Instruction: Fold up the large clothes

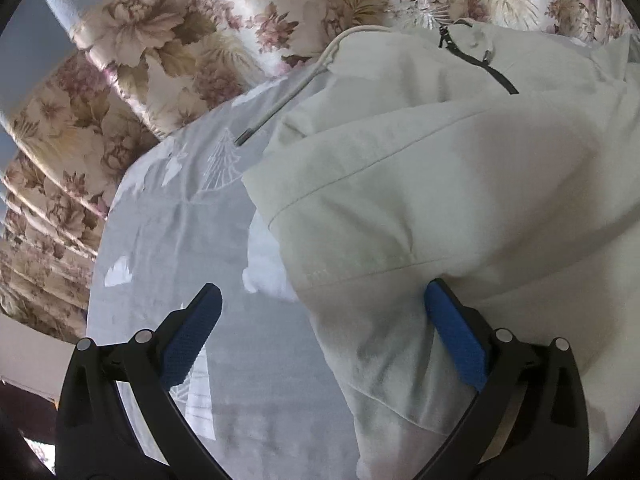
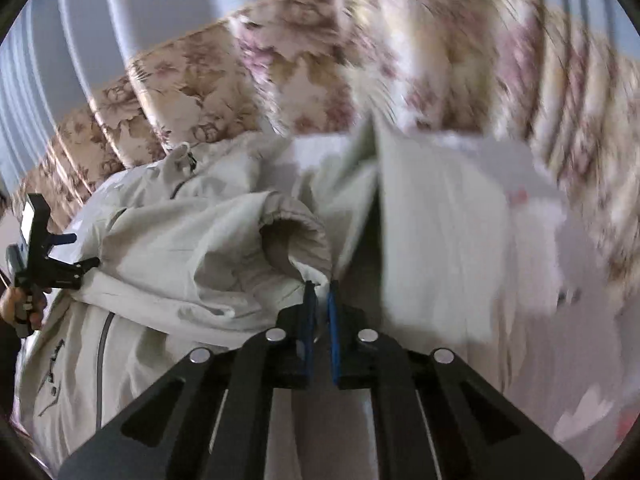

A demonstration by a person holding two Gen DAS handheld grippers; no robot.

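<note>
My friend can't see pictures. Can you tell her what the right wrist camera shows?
The right hand-held gripper is shut on the elastic cuff of a pale jacket spread on a light sheet. At far left, the left hand-held gripper is open beside the jacket; flowered curtains hang behind.

one cream jacket (image 1: 460,184) all bunched up, one drawstring cord (image 1: 288,96), one dark zipper (image 1: 476,56), one elastic sleeve cuff (image 2: 296,224), two grippers (image 2: 320,292) (image 1: 324,312), two blue fingers (image 1: 192,340) each, one pale printed bedsheet (image 1: 172,248), one floral curtain (image 1: 160,40)
</note>
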